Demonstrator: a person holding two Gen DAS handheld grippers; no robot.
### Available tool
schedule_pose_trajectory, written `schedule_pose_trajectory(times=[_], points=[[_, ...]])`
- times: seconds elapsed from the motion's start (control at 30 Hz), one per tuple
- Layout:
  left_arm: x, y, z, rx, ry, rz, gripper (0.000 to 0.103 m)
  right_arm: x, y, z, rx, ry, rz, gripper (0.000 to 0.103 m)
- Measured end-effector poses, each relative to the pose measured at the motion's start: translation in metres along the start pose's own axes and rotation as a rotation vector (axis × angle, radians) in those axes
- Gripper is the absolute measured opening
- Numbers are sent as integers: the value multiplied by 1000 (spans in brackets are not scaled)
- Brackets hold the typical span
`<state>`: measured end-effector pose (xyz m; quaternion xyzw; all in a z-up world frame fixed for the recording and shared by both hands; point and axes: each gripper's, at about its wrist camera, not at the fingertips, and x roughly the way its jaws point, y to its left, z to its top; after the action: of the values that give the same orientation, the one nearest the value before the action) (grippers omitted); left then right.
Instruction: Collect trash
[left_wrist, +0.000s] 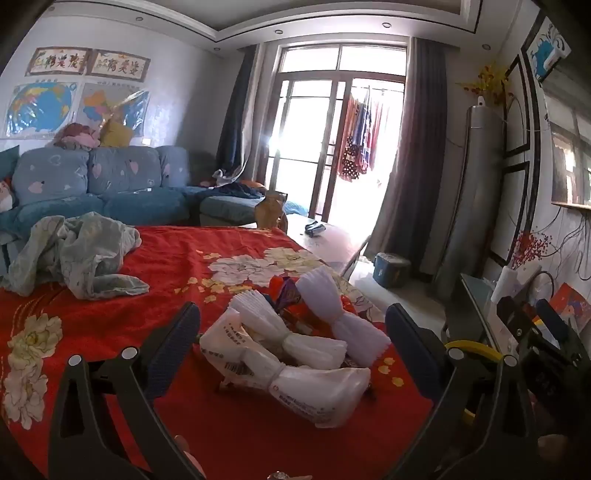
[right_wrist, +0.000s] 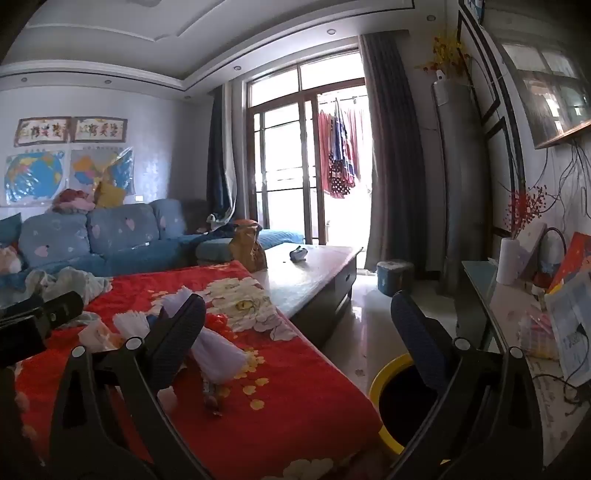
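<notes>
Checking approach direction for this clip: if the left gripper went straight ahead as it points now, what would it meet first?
The left gripper, jaws open, would most likely meet the white wrappers piled on the red cloth, though depth is unclear.

My left camera looks low and close over the red cloth (left_wrist: 110, 332) toward the window (left_wrist: 332, 129). My right camera sits further right, facing the same way. Both share cloth, sofa (left_wrist: 103, 184) and window.
</notes>
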<state>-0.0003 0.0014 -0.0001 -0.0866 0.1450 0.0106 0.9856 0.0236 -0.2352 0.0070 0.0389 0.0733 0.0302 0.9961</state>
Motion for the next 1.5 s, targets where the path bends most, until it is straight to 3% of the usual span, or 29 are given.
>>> schedule_pose_trajectory(times=[1.5], points=[[0,-8,-4,14,25,-8,97,8,1,-11,3,30,-6,92]])
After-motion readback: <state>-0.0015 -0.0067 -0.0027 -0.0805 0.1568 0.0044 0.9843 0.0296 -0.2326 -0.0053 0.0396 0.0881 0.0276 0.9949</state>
